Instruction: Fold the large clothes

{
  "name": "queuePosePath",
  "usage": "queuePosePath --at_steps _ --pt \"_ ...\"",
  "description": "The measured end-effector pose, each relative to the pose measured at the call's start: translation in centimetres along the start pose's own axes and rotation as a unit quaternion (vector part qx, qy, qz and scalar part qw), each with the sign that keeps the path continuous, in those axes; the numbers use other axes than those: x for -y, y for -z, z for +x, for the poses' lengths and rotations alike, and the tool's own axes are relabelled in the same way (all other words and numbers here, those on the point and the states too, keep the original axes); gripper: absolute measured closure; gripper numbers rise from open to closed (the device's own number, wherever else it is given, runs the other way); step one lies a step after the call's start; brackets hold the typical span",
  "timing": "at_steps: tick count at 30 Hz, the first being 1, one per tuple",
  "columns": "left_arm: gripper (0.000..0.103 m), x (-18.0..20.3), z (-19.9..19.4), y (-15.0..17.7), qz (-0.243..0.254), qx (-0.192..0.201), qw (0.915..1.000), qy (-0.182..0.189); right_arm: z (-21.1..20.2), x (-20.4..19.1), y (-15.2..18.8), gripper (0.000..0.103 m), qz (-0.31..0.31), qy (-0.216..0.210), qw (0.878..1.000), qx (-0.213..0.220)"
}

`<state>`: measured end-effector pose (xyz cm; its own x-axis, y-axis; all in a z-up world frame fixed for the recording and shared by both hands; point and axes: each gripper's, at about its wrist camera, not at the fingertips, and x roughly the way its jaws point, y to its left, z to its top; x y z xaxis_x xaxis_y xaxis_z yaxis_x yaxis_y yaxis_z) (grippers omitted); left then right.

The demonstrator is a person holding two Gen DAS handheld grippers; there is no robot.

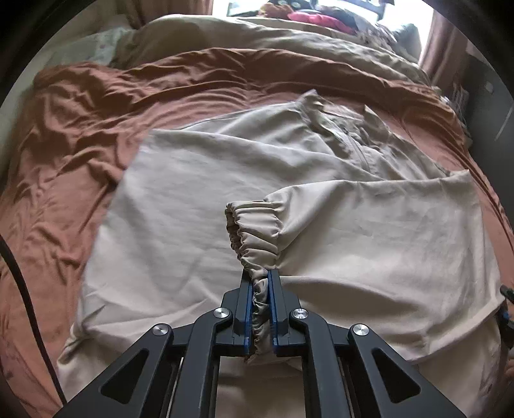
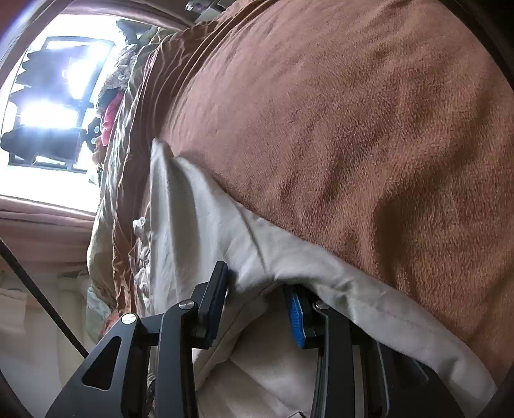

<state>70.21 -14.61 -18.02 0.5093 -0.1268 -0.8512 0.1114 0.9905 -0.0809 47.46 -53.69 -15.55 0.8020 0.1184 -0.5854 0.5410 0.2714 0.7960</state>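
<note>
A large beige jacket lies spread on the rust-brown bed cover, zip and collar toward the far right. My left gripper is shut on the jacket's gathered elastic sleeve cuff and holds the sleeve across the jacket's body. My right gripper is open at the bed's edge, its fingers on either side of the jacket's beige edge, with cloth lying between them. The right gripper's tip shows at the left wrist view's right edge.
A beige duvet lies bunched at the far end of the bed, with a pile of pink and dark clothes by the bright window. Brown curtains hang beside the window. A black cable runs down on the left.
</note>
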Motion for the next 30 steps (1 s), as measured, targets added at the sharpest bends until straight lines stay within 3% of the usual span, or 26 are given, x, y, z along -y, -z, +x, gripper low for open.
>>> queuePosePath --at_steps 5,18,24,30 --pt "0.094 -0.4 1.9 0.9 0.003 -0.021 0.9997 -0.01 0.2 0.1 0.0 0.071 0.004 -0.002 1.0 0.001" --pt "0.093 0.7 3.0 -0.6 0.02 -0.018 0.9996 0.0 0.1 1.9 -0.7 0.071 0.054 -0.04 0.998 0.01" --pt "0.081 -0.3 1.9 -0.5 0.008 -0.024 0.9996 0.01 -0.4 1.3 -0.3 0.071 0.038 -0.031 0.999 -0.002" --pt "0.067 -2.5 -2.6 0.7 -0.005 -0.006 0.9999 0.009 -2.4 0.6 0.3 0.071 0.007 -0.031 0.999 -0.004"
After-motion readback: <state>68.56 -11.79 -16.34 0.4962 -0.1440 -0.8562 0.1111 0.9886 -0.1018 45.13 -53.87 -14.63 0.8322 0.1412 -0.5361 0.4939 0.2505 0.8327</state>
